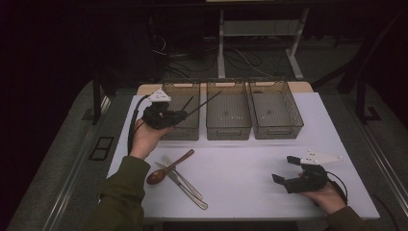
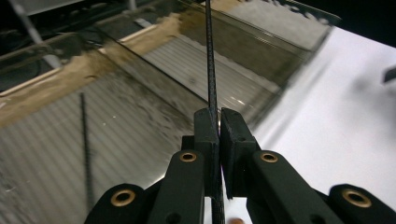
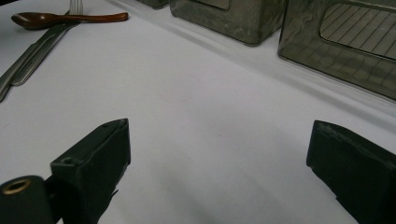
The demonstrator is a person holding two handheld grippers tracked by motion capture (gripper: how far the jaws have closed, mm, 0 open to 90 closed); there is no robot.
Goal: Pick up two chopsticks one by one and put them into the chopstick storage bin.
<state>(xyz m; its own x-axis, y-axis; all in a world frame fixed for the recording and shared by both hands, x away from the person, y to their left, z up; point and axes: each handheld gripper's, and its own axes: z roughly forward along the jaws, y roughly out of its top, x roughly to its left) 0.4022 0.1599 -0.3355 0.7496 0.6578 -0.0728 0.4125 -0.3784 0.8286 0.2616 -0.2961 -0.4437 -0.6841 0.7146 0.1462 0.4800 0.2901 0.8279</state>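
Observation:
My left gripper (image 1: 180,116) hovers over the front of the left bin (image 1: 184,133), shut on a thin black chopstick (image 1: 204,101) that slants up and right toward the middle bin (image 1: 228,130). In the left gripper view the jaws (image 2: 219,123) pinch that chopstick (image 2: 210,60) near its lower end. A second black chopstick (image 2: 85,140) lies on the ribbed floor of the bin below and also appears in the high view (image 1: 187,103). My right gripper (image 1: 284,168) rests low at the table's front right, jaws wide open with nothing between them (image 3: 219,154).
A brown wooden spoon (image 1: 168,168), a fork (image 1: 180,175) and a knife (image 1: 185,190) lie together on the white table at front left. A third transparent bin (image 1: 279,130) stands at the right of the row. The spoon (image 3: 60,18) lies far left in the right gripper view.

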